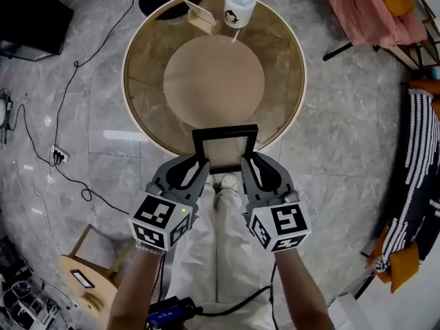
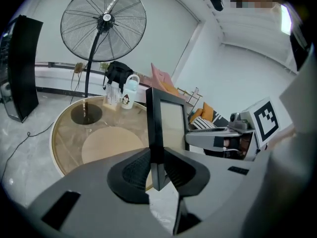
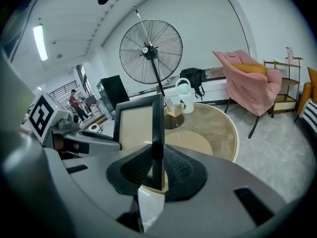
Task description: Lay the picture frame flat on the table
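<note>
The picture frame (image 1: pixel 225 150), a slim black rectangle around a pale beige panel, hangs tilted over the 6 o'clock rim of the round table (image 1: pixel 144 60), whose glossy amber glass top has a matte tan disc (image 1: pixel 213 81) at its centre. The left gripper (image 1: pixel 198 165) is clenched on the frame's bar at 9 o'clock and the right gripper (image 1: pixel 249 163) on its bar at 3 o'clock. Each thin edge is pinched between ribbed black pads (image 2: pixel 134 173) set in smooth grey shells. At the table's 12 o'clock stand a white lidded cup (image 1: pixel 240 4) and a small wooden holder (image 1: pixel 201 18).
</note>
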Tool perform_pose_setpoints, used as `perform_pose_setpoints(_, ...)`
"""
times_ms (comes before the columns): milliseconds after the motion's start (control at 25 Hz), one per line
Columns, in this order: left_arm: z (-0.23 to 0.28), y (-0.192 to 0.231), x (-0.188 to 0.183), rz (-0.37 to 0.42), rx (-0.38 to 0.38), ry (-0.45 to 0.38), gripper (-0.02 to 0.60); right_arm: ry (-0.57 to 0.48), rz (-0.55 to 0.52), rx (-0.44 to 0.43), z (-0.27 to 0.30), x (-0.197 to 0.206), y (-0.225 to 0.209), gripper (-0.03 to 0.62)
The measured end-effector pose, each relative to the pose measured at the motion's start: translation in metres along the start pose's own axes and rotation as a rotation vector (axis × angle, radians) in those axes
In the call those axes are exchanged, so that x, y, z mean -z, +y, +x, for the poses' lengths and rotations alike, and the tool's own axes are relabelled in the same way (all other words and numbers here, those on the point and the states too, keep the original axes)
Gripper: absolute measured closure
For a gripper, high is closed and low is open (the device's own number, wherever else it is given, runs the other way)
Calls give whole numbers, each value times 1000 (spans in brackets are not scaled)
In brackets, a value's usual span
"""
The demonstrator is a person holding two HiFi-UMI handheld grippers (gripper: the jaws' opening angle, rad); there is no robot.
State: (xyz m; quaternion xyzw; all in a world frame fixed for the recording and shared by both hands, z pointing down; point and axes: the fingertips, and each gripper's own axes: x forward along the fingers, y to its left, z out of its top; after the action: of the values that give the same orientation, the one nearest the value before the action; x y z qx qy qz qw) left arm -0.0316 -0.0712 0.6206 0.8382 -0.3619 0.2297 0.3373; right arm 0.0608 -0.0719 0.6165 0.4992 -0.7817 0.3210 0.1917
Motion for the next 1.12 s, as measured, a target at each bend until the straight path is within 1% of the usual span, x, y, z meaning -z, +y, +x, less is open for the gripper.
perform_pose_setpoints(160,27,18,9,-5,-6,25,485,28,-5,20,26,10,-15,507)
perform_pose_setpoints(360,55,45,25,-53,-28,55,483,63,2,25,63,27,-28,507)
perform_pose_setpoints(760,110,85,48,-100,-57,143,480,134,87,48,120,55,-56,507)
perform_pose_setpoints(880,122,98,50,-146,-94,149,475,146,136,55,132,59,-63,508)
perform_pose_setpoints(960,127,105,50,-147,-128,149,479,151,155,66,140,60,-65,508)
perform_pose_setpoints(1120,134,109,43,-164,-135,118,480,147,177,89,147,60,-72,510)
